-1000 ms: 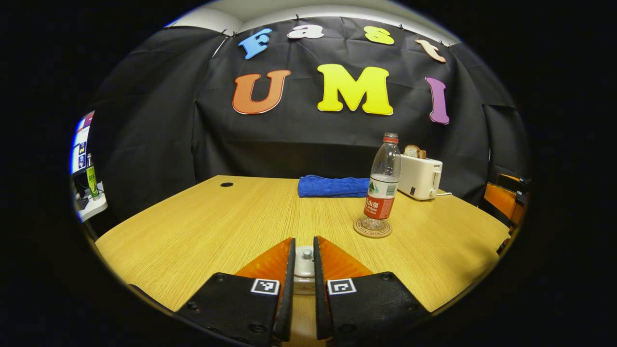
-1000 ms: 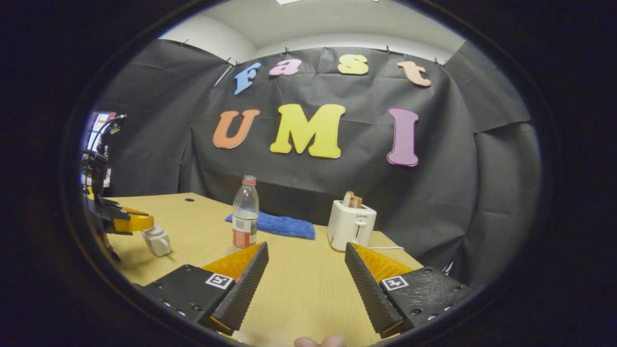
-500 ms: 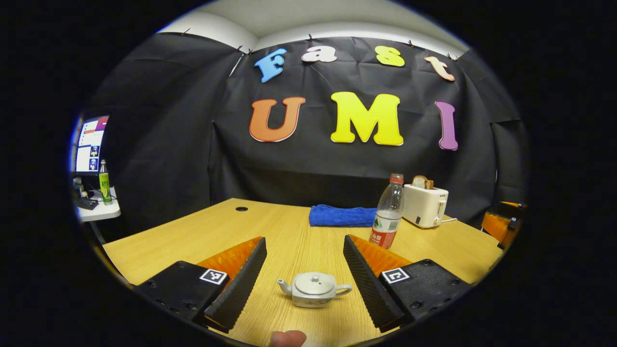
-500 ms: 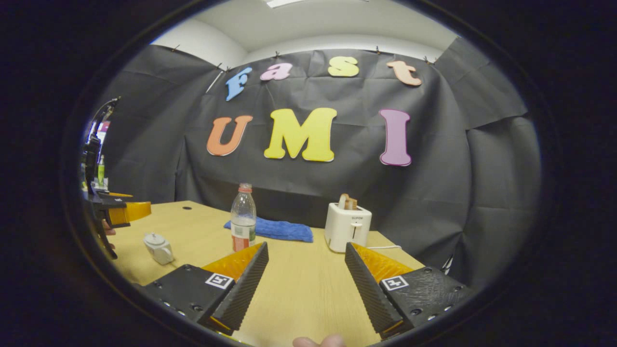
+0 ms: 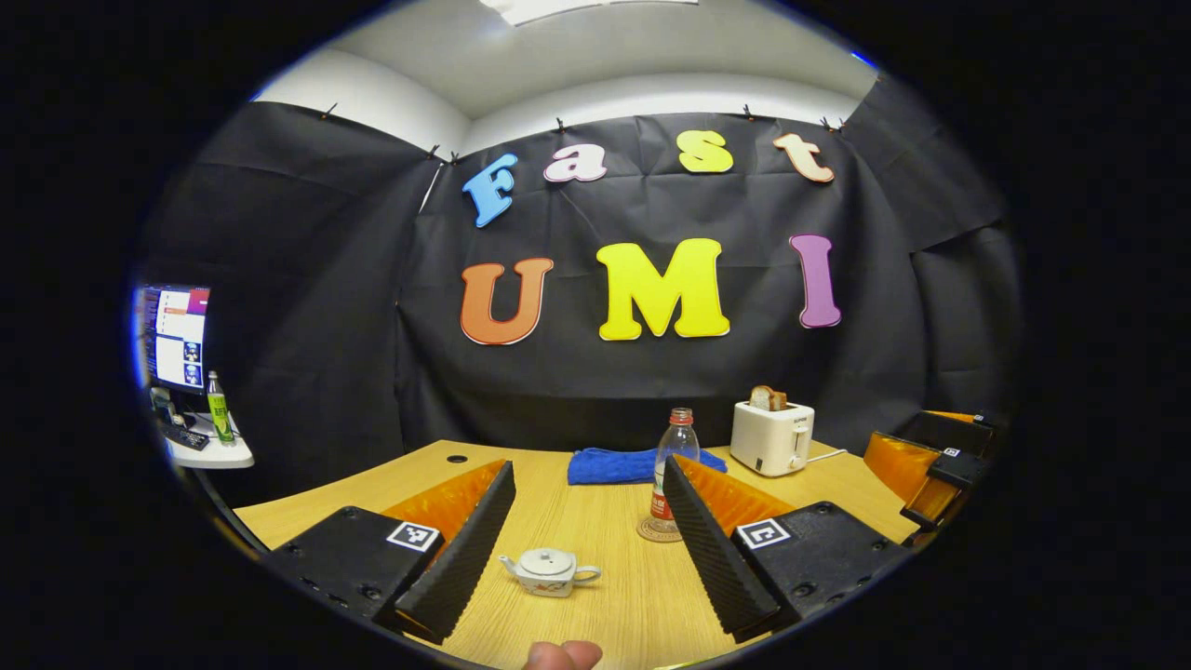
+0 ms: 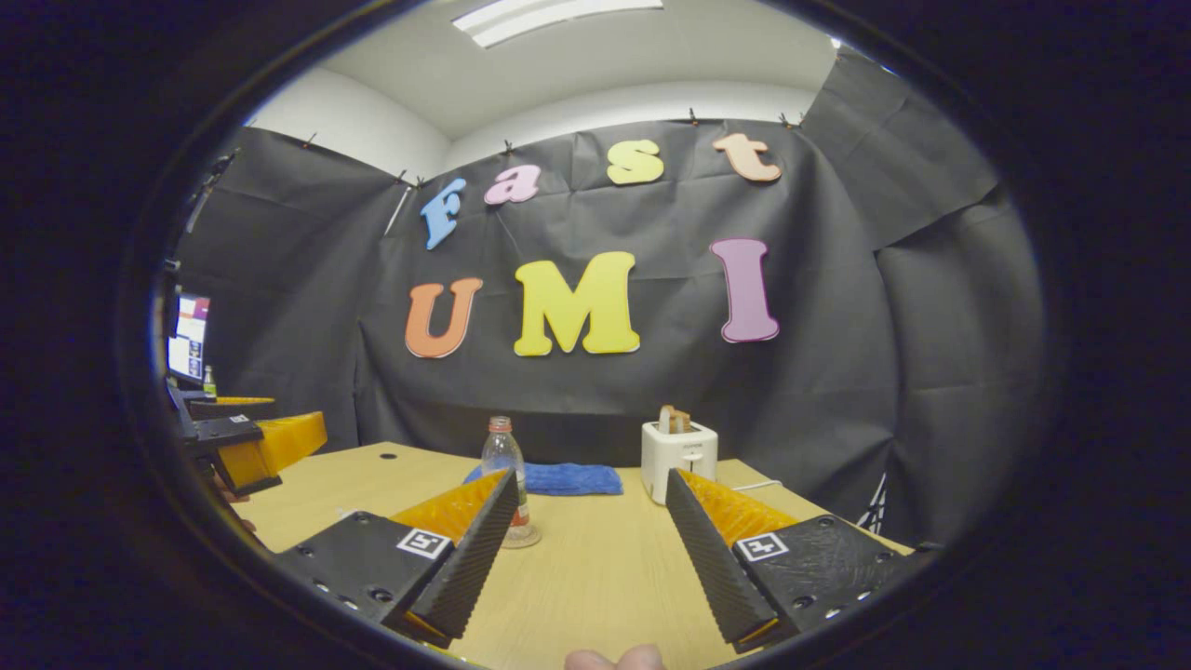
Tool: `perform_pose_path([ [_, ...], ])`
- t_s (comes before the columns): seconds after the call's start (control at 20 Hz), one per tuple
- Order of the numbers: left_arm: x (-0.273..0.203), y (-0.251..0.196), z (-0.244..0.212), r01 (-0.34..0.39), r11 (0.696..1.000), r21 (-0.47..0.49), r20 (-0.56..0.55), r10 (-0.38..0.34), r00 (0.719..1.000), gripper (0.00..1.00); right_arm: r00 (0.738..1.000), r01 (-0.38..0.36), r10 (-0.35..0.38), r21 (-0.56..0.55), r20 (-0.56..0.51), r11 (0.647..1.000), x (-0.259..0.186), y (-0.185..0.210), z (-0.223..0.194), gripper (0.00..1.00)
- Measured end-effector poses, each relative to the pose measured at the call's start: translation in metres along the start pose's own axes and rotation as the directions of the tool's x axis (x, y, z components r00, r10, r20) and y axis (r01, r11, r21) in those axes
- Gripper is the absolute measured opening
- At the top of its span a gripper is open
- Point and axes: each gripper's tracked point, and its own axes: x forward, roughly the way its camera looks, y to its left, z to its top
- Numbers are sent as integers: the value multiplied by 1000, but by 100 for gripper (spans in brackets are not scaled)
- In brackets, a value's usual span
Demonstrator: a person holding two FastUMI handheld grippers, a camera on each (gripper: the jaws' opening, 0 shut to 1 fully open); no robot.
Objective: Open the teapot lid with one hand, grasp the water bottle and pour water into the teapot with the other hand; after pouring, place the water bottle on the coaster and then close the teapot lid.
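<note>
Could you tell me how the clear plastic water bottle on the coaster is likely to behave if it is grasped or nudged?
The clear plastic water bottle with a red cap is tall and narrow on a round coaster, so a sideways nudge would probably tip it. It looks only part full, so likely light. Its thin walls may dent when squeezed.

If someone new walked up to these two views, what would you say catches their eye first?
Most likely the left gripper with its jaws spread wide, framing a small white teapot with its lid on, on the wooden table. Behind it a water bottle stands upright on a round coaster. Farther back, a white toaster holding bread sits right of a folded blue towel.
</note>
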Motion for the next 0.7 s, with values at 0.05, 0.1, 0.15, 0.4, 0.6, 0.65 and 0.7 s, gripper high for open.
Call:
perform_pose_path([
  [0.05, -5, -6, 5, 7, 1000, -3, 13, -7, 1000, 99, 1000, 18, -18, 2, 13, 1000, -6, -8, 4, 95],
  [0.1, -9, -15, 7, 23, 1000, -10, 20, -23, 1000, 100, 999, 33, -33, 7, 34, 999, -10, -14, 10, 95],
  [0.15, -13, -23, 6, 43, 999, -12, 19, -43, 999, 100, 999, 28, -29, 15, 35, 999, -13, -14, 18, 97],
  [0.4, -26, -38, 21, 57, 998, 10, 57, -58, 997, 100, 998, 49, -49, -5, 38, 999, -24, -24, 31, 95],
  [0.6, -20, -31, 14, 45, 999, 20, 53, -46, 998, 99, 999, 37, -36, -20, 17, 999, -24, -11, 23, 93],
  [0.65, -19, -34, 8, 58, 998, 18, 35, -58, 998, 99, 999, 33, -33, -28, 15, 999, -24, -9, 21, 93],
  [0.7, -17, -35, 6, 62, 998, 7, 30, -63, 998, 100, 999, 31, -31, -28, 16, 999, -24, -6, 21, 96],
])
